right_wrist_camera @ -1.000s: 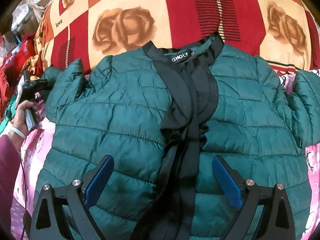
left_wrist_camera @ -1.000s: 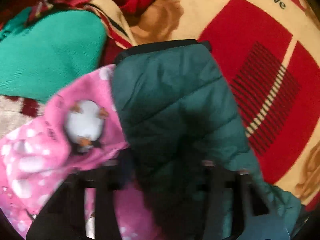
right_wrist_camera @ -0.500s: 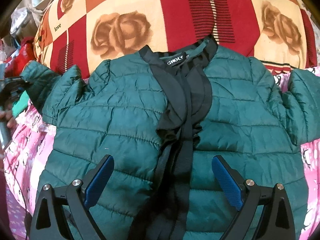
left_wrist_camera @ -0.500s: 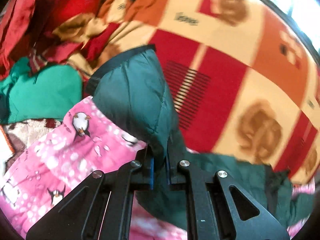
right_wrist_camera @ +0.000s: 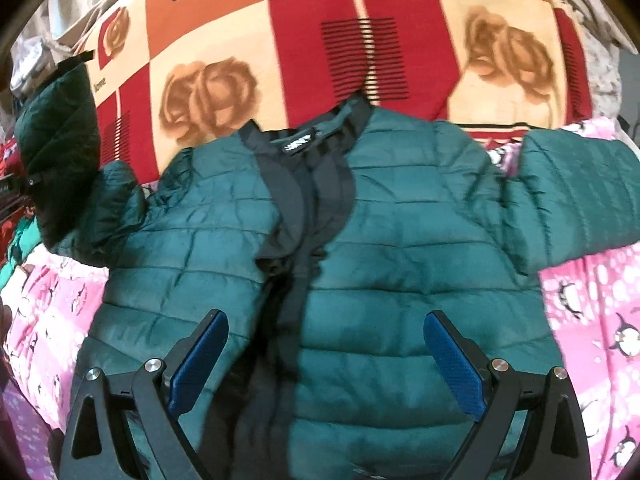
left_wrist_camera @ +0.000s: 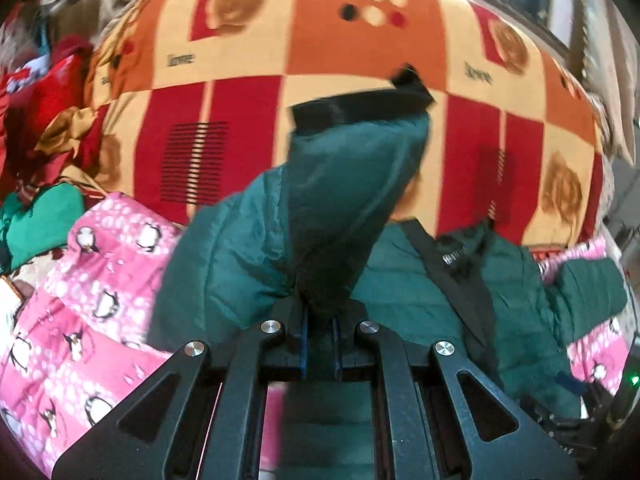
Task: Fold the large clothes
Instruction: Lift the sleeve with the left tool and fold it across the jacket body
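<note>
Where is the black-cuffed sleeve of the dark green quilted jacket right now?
The black-cuffed sleeve stands lifted at the left wrist view's centre, pinched in the left gripper; the right wrist view shows it at far left, above the pink penguin blanket.

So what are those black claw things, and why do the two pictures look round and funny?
Those claws are hand-held grabbers, one in each of a person's hands. A small wide-eye camera sits on each, which bends the picture round. One picture looks along the left grabber: it is shut on the sleeve of a dark green quilted puffer jacket, lifting it up. The other looks along the right grabber, open above the jacket's front with its blue pads apart, holding nothing. The jacket lies spread on a pink penguin-print blanket, with a red, orange and cream rose blanket behind it. The job is folding the jacket.
</note>
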Available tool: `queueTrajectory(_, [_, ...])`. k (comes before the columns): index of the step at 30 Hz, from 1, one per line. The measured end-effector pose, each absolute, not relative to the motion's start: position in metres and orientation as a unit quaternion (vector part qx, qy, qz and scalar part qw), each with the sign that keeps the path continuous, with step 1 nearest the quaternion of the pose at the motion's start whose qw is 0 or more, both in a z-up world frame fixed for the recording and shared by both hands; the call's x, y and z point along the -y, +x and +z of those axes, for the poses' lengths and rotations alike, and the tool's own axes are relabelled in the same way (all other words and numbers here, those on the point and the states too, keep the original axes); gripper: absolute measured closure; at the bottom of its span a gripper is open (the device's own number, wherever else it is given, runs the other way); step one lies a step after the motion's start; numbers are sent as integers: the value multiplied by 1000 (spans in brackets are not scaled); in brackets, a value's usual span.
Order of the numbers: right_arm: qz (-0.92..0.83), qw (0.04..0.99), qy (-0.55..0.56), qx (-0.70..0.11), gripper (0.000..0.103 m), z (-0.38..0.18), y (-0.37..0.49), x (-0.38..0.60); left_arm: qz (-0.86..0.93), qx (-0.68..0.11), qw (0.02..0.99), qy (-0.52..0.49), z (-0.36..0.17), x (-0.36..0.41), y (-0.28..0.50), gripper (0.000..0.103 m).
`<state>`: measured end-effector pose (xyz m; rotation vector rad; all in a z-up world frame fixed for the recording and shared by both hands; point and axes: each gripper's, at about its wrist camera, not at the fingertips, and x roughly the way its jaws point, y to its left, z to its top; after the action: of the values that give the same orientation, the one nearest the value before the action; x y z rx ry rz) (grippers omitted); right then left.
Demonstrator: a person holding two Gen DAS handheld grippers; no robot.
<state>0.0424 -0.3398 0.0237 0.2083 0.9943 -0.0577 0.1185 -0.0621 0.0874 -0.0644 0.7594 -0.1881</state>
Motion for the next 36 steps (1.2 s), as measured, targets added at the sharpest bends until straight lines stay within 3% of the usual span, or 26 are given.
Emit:
queueTrajectory(16, [-44, 865, 111, -487, 6, 18, 17, 394, -125, -407, 905, 7, 65, 185, 88, 96])
queueTrajectory(36, [-87, 852, 132, -500, 6, 5, 21, 431, -175, -475, 862, 37, -20, 263, 107, 96])
